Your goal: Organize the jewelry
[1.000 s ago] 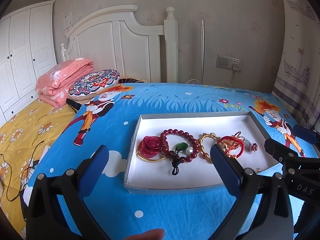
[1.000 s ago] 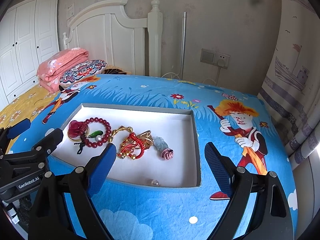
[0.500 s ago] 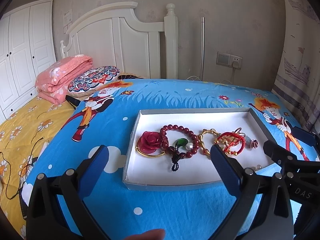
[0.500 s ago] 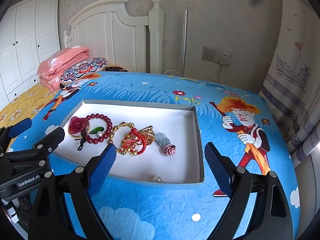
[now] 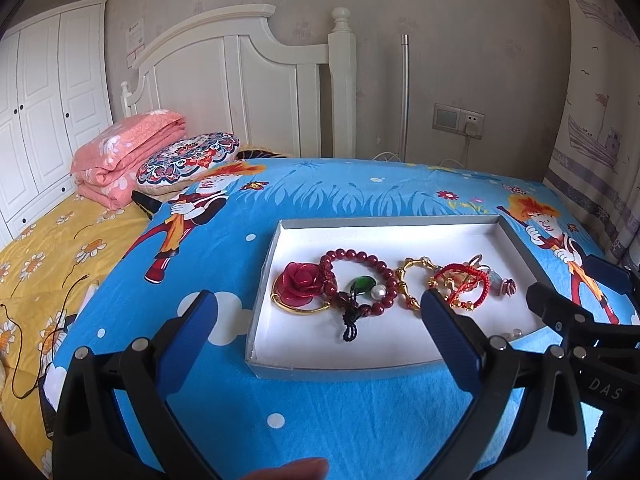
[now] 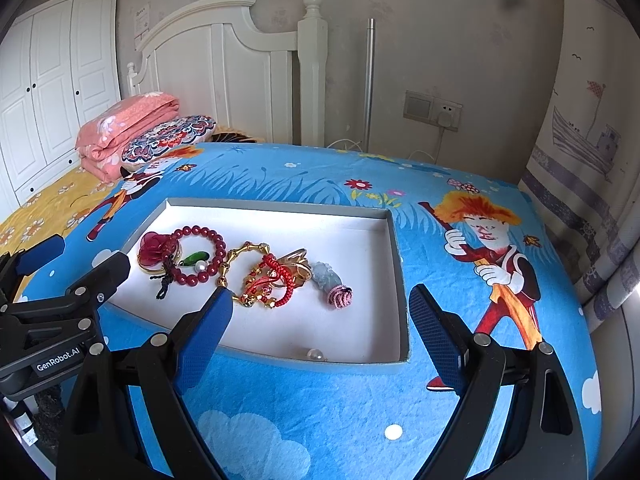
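Jewelry [image 5: 384,286] lies in the tray [image 5: 360,372], strung crosswise ahead of us; our left gripper [image 5: 316,316] faces its bead end (both grippers empty, spread wide), our right gripper [image 6: 320,320] its red-cord end.

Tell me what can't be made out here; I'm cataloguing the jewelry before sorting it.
- Gold and red bracelets: tangled in both views; the count is unclear.
- Gold bangle: left view, the left gripper's finger covers its near end.
- Small beads: left view, partly behind the finger; too small to count.
- Tray near wall: right view, its inner foot is hidden by the rim.
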The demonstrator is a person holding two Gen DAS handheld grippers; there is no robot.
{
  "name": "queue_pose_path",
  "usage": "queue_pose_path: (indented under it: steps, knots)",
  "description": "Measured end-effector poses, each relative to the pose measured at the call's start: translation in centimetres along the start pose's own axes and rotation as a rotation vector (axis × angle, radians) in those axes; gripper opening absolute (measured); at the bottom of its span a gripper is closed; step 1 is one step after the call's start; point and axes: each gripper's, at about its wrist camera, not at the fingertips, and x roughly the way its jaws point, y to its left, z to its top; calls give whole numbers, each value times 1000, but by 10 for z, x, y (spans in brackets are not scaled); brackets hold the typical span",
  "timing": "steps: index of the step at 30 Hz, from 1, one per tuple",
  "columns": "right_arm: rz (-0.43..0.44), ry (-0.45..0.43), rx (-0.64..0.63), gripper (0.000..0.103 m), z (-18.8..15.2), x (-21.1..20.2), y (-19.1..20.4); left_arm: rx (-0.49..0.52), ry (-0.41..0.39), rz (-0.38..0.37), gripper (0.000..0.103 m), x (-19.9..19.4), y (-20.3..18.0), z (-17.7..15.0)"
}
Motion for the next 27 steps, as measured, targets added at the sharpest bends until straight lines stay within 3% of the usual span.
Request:
queue_pose_path:
  steps: [27]
  knots:
    - [6, -1, -7, 84, -1, -3, 6, 2, 3, 13, 98, 0, 0, 0]
